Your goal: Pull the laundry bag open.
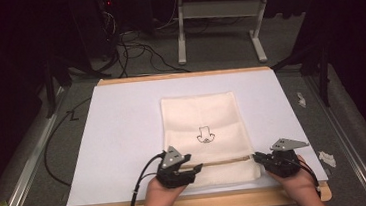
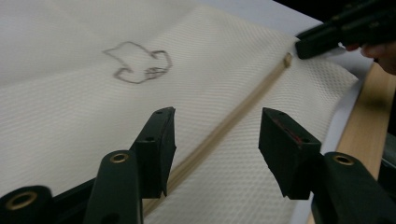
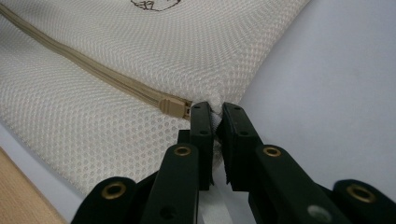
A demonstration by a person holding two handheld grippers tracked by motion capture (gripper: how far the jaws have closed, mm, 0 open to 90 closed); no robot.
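My right gripper (image 3: 214,122) is squeezed tight on the edge of the mesh bag (image 1: 204,126), right next to the zipper pull (image 3: 173,106). My left gripper (image 2: 215,142) is spread wide over the zipper (image 2: 233,123), near the other end of it, with one jaw on each side, and it holds nothing. The bag lies flat on the white board (image 1: 118,133), and the zipper runs across the bag from one gripper to the other, near the side closest to me. The bag is cream, soft and full of tiny holes. A little drawing (image 1: 205,135) sits in the middle of the bag, past the zipper.
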